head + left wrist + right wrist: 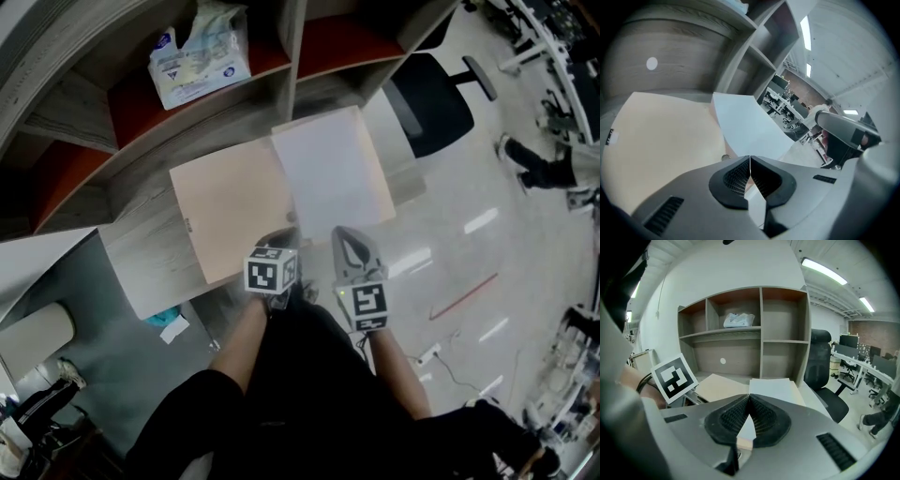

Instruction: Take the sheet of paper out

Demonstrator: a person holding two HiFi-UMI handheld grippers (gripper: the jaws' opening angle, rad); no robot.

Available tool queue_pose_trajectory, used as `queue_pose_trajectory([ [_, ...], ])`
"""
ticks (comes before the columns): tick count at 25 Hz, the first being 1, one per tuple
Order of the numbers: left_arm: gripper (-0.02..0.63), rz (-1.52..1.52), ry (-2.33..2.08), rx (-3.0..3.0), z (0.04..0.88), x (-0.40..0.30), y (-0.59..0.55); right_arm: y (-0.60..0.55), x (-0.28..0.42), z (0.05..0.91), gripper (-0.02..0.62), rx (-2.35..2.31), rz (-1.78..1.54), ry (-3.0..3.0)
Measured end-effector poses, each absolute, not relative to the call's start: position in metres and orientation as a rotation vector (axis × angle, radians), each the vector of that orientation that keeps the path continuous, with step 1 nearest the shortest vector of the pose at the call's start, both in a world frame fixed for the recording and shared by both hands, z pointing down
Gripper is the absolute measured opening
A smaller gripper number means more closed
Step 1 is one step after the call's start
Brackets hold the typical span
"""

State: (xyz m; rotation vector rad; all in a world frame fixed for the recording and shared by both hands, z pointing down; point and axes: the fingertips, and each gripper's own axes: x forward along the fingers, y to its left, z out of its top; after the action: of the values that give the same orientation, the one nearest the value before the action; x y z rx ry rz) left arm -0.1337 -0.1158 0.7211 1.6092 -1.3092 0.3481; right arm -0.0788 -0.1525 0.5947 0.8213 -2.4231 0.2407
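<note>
An open tan folder (234,206) lies on the grey desk, its flaps spread left and right. A white sheet of paper (325,173) rests on the right flap; it also shows in the left gripper view as the sheet (745,126) and in the right gripper view as the sheet (774,387). My left gripper (281,239) hovers at the folder's near edge, jaws shut with nothing between them. Just to its right, my right gripper (349,246) is near the sheet's near edge, also shut and empty. Neither gripper touches the paper.
A wooden shelf unit (281,66) stands behind the desk, with a plastic-wrapped pack (200,58) in one compartment. A black office chair (431,98) is to the right of the desk. A cable and floor clutter lie at the lower right.
</note>
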Motion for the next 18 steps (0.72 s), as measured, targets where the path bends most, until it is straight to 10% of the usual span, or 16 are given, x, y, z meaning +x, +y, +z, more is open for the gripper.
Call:
queue_pose_trajectory([
  [15,0.048,0.091,-1.128,1.330,0.761,-0.140,-0.130,-0.187,-0.070,0.604,0.017,0.836,0.285,-2.373],
  [18,0.129,-0.011,-1.072,1.264,0.763,-0.137,-0.136,-0.193,-0.072,0.605,0.017,0.832,0.291,-2.371],
])
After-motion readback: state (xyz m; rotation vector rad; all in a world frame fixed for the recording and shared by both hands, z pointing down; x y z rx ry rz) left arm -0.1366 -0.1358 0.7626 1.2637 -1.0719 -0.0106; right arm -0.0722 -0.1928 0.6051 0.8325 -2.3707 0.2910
